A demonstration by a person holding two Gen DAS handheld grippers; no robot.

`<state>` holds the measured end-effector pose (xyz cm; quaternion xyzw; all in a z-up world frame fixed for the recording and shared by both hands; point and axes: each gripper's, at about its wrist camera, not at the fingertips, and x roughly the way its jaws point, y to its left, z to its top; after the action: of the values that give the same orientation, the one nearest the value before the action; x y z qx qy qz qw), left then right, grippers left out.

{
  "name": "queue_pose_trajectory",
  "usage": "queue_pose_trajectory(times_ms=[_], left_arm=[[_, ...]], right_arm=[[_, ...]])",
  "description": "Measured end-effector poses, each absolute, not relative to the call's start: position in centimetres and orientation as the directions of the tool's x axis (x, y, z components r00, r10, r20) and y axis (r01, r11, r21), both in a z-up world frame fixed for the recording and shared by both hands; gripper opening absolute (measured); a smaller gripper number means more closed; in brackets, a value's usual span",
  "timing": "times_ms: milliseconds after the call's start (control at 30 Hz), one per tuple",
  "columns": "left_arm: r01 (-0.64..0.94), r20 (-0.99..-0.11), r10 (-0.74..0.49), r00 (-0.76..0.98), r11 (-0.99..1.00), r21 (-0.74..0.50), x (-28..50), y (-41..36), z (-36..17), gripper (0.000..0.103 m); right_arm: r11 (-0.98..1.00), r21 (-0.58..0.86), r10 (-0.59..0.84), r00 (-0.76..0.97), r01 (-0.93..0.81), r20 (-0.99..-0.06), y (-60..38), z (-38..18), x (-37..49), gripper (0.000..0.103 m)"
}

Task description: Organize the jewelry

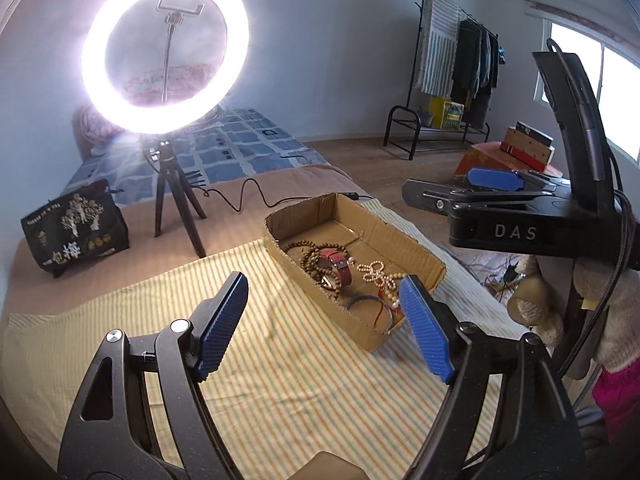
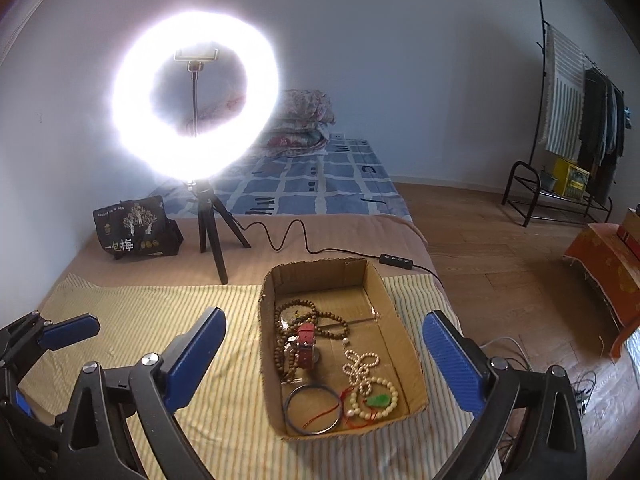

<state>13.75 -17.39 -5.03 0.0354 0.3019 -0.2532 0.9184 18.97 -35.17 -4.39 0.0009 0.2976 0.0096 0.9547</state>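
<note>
- Both pairs of tongs hang wide apart and hold nothing: the left tongs (image 1: 326, 328) fill the lower middle of their view, the right tongs (image 2: 332, 364) straddle the lower middle of theirs.
- All the jewelry sits inside the cardboard box (image 2: 404, 344), centre frame, on the striped cloth (image 2: 140, 320) over the bed.
- Wooden bead strand (image 2: 286, 336), left side of the box: light and limp, so it will likely drape. Best pinched across a bunch of beads.
- Red watch (image 2: 307, 346) lies tangled among those beads. The strap looks the firmest part to grip, and lifting it may drag the strand along.
- Thin bangle (image 2: 313, 410), near corner: stiff, smooth, probably slippery. Take it across the rim.
- Pearl bracelet (image 2: 374, 394) with its green pendant (image 2: 378, 401), lower right of the box: round beads may roll, so squeeze gently, away from the stone.
</note>
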Motion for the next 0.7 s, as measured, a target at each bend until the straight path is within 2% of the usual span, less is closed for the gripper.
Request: queue_pose_trajectory(times_ms=[333,500,633,700], left_arm=[[0.500,-0.576,-0.440,0.689,0.864,-0.062,11.2,-16.4,-4.2,0.082],[0.502,-0.566,-0.437,0.699,0.863,-0.046,9.9,-16.1,-3.6,0.093],[0.487,-0.563,-0.418,0.713,0.873,-0.032,9.4,-15.9,-3.3,0.094],[0.476,-0.565,-0.407,0.718,0.879,-0.029,9.3,-15.8,-3.3,0.102]], right_arm=[[1.000,-0.021,-0.022,0.851,0.012,-0.526,-34.0,-3.1,15.8,0.103],[0.999,-0.031,-0.053,0.864,0.043,-0.501,-34.1,-3.0,14.9,0.103],[0.998,-0.052,-0.065,0.853,0.044,-0.518,-34.3,-3.7,14.7,0.103],[0.996,-0.068,-0.078,0.851,0.050,-0.520,-34.4,-3.9,14.6,0.103]])
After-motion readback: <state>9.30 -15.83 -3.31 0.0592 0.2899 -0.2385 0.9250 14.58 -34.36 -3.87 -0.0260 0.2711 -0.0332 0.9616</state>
